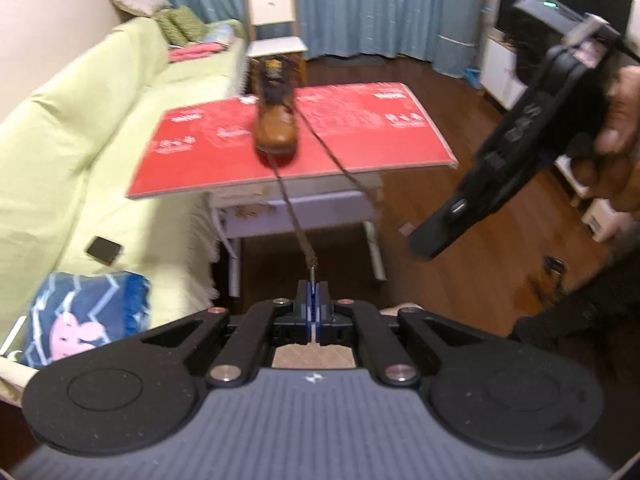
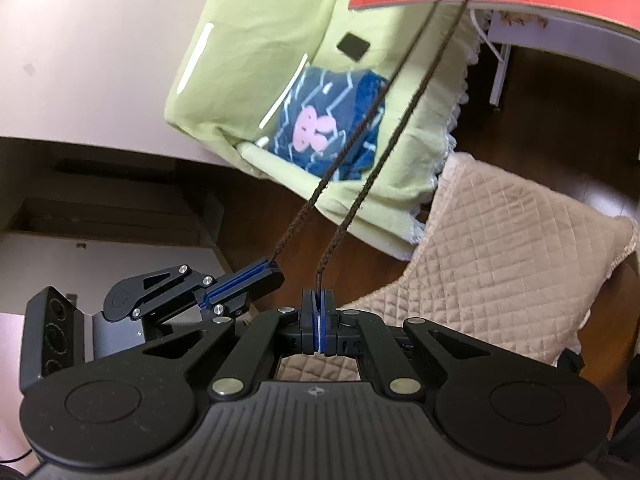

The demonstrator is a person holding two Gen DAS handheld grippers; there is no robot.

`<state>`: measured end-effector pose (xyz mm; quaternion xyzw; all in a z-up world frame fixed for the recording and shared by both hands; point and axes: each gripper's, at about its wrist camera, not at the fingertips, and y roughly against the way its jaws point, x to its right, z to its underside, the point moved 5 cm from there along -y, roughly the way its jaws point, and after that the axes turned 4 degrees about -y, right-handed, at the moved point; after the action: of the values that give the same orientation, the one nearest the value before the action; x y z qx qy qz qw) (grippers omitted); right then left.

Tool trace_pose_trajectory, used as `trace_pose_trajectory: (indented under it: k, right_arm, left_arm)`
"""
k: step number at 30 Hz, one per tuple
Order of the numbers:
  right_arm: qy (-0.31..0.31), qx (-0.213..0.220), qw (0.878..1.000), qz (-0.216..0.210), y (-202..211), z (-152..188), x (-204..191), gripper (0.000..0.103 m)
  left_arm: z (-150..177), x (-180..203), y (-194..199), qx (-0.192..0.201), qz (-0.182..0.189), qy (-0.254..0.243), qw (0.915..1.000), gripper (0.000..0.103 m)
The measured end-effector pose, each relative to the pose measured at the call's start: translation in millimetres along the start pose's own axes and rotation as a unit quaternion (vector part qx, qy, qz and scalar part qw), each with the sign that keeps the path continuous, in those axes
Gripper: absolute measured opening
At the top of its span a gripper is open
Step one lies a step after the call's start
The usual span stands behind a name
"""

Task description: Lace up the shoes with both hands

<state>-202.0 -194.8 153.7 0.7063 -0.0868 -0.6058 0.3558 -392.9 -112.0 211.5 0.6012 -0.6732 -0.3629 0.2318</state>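
Boot [image 1: 276,120]: brown, upright on the red tabletop [image 1: 200,160], toe toward the camera.
Left claw [image 1: 313,300]: clamped on one lace end [image 1: 298,232].
Right claw [image 2: 319,312]: clamped on the other lace end [image 2: 352,208].
Progress: both ends drawn taut; crossing and tying apparently remain.
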Motion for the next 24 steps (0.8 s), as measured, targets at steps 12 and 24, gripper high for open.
trace_pose_trajectory:
  k: [12,24]
  right_arm:
    - [0.016,0.171,0.984,-0.056,153,-157,43,0.001]
    - [0.048,0.254,0.965,-0.041,303,-357,125,0.001]
  left_arm:
    - [-164,-67,-67,0.043,-0.159,0.012,0.9863,0.0]
    - [-333,-118,-160,0.047,-0.233,0.008,0.9712,0.001]
